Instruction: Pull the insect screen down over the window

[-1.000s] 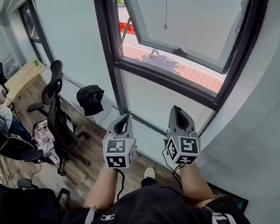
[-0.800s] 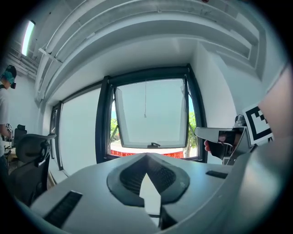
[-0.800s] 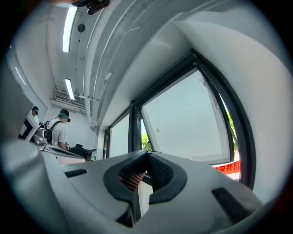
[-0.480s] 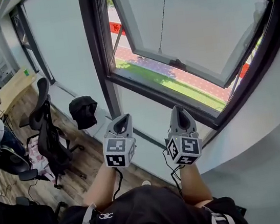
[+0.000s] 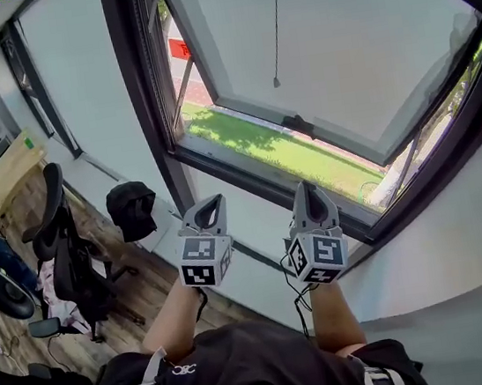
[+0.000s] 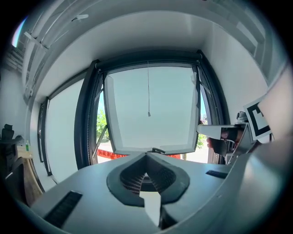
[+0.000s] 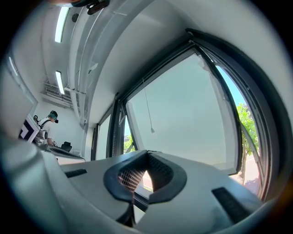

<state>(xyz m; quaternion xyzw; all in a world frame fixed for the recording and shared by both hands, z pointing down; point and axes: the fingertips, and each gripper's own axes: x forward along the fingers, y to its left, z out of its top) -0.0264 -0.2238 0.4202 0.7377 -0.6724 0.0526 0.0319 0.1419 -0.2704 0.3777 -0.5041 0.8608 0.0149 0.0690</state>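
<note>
A dark-framed window (image 5: 151, 111) has its white sash (image 5: 354, 47) tilted open outward, with grass outside below it. A thin pull cord with a small end weight (image 5: 276, 82) hangs in front of the sash; it also shows in the left gripper view (image 6: 149, 114) and the right gripper view (image 7: 152, 130). No screen covers the opening. My left gripper (image 5: 210, 203) and right gripper (image 5: 305, 189) are side by side below the sill, both shut and empty, pointing up at the window. The cord end hangs well above and ahead of both. The sash handle (image 6: 158, 150) sits just over the left gripper (image 6: 146, 156).
Office chairs (image 5: 62, 248) stand on the wood floor at left. A black bag (image 5: 132, 207) rests on the low ledge under the window. A wooden desk (image 5: 6, 167) is at far left, and a person (image 7: 48, 124) stands back in the room. White wall (image 5: 468, 289) lies to the right.
The head view has swung upward toward the window, so the sash and cord fill more of the frame and the chairs slide left. Both grippers hold their place, still shut.
</note>
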